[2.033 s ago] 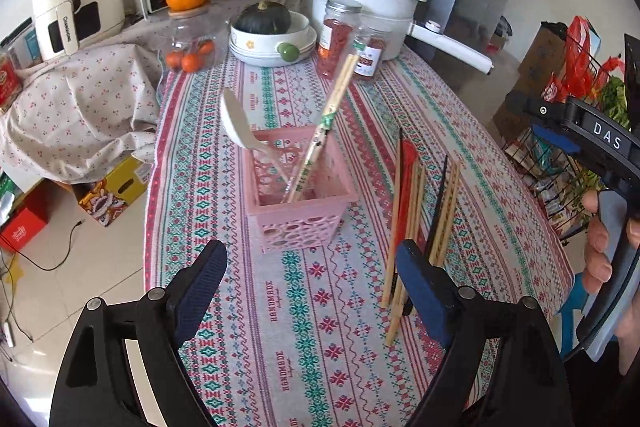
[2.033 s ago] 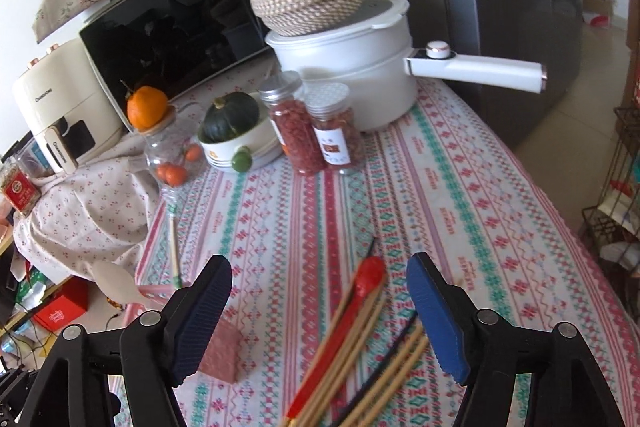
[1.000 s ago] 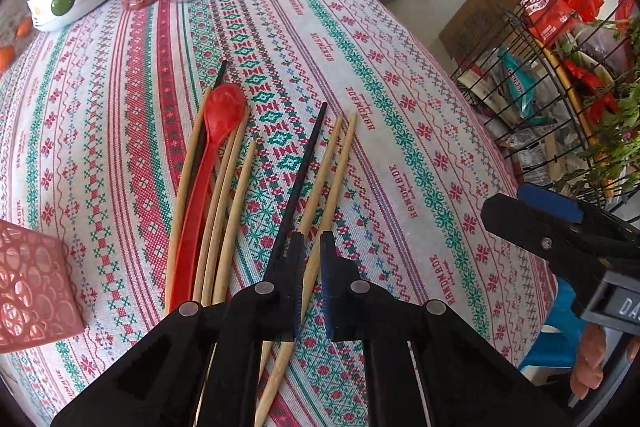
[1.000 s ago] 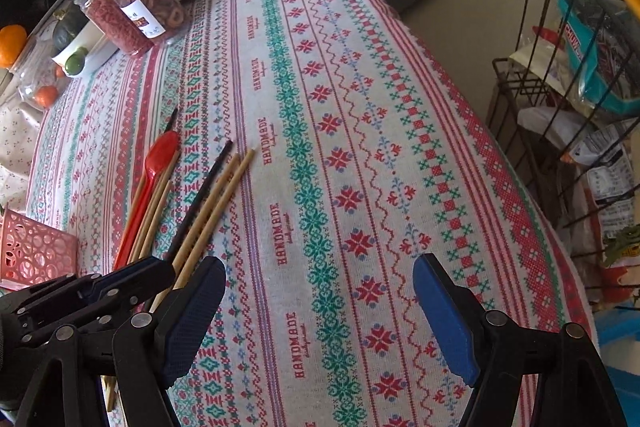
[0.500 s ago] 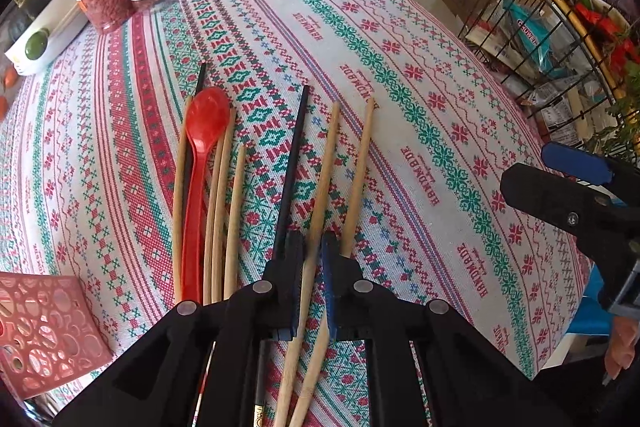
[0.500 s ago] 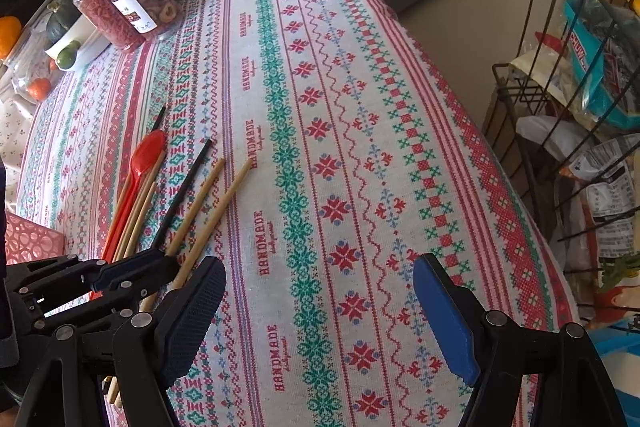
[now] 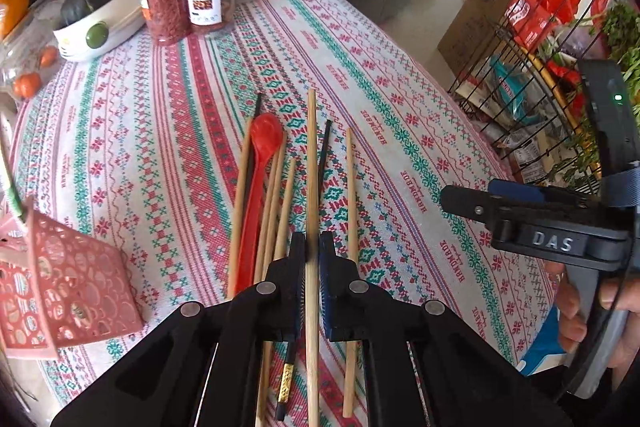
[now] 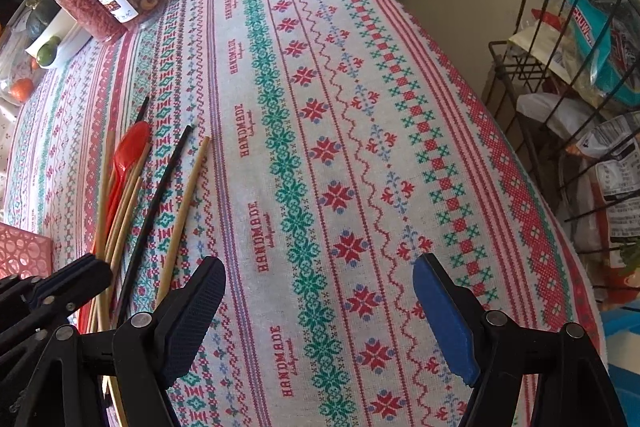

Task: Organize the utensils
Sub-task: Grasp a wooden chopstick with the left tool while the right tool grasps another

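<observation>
The left gripper (image 7: pixel 313 247) is clamping one wooden chopstick (image 7: pixel 311 163) above the tablecloth (image 7: pixel 400 131); next it needs carrying left into the pink basket (image 7: pixel 68 287). The right gripper (image 8: pixel 320 307) is hanging open, holding nothing.

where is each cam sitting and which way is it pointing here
Left wrist: on the left gripper, facing across the table; its fingers pinch a wooden chopstick; the right gripper and the holding hand show at right.
Right wrist: on the right gripper, open over the tablecloth; the left gripper shows at left.
Shared: red spoon, black chopstick, jars.
</observation>
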A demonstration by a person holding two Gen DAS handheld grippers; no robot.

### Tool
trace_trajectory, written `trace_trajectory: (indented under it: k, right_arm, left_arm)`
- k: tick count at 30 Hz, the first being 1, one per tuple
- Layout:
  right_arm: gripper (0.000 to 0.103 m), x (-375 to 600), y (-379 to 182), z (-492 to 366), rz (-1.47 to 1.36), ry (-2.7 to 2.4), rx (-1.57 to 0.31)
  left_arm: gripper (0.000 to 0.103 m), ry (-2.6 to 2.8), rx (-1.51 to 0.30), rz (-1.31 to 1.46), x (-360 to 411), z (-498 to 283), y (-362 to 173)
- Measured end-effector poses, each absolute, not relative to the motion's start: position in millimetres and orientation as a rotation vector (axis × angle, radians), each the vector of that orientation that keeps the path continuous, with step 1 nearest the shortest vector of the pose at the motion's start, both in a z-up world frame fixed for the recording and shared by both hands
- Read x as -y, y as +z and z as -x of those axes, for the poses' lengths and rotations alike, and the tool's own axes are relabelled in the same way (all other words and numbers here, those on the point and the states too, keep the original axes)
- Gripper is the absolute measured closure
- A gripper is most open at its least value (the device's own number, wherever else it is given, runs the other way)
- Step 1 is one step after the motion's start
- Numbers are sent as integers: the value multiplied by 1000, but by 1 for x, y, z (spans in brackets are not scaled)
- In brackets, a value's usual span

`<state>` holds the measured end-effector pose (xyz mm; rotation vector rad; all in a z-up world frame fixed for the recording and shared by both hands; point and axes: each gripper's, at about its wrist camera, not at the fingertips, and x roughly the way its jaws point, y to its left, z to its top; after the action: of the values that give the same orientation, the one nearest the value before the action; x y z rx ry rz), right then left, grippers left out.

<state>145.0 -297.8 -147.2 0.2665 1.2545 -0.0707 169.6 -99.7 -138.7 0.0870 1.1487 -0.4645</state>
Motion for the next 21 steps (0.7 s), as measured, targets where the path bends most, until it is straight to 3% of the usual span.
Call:
trace_trajectory:
  k: [14,16,21]
  right_arm:
    - [23,217,-173,-172,-188,-17,-1328]
    - [25,209,-178,-177,-167,-30,-1335]
    - [45,191,-181,-182,-33,-120,-1324]
  left_arm:
    - [96,-452,-1046,-46,22,-122,-91]
    - [97,-448,-1044,-45,15,-119,-90]
    - [97,-434,-1047,-38,-5,-112,-89]
